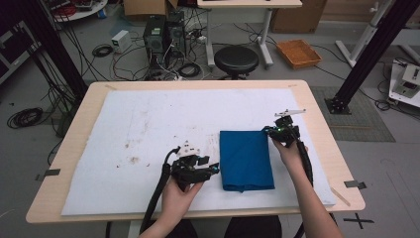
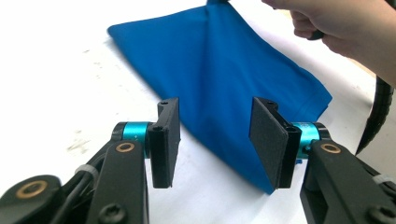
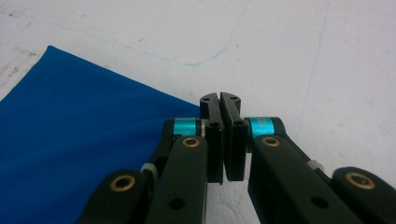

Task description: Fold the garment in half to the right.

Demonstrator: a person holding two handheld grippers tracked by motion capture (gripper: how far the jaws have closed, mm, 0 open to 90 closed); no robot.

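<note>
**Even Light on the Table, Dim Room Beyond**

The high view was soft and slightly low in resolution, with the white mat the brightest area and the floor behind it dim and grey. Shadows on the table were faint and short, suggesting diffuse overhead light. In the left gripper view the white surface was washed out almost to glare, the near black jaws were sharp, and the blue cloth softened toward its far edge. The right gripper view was evenly lit, with the closest parts of the jaws slightly blurred at the bottom edge.
</note>
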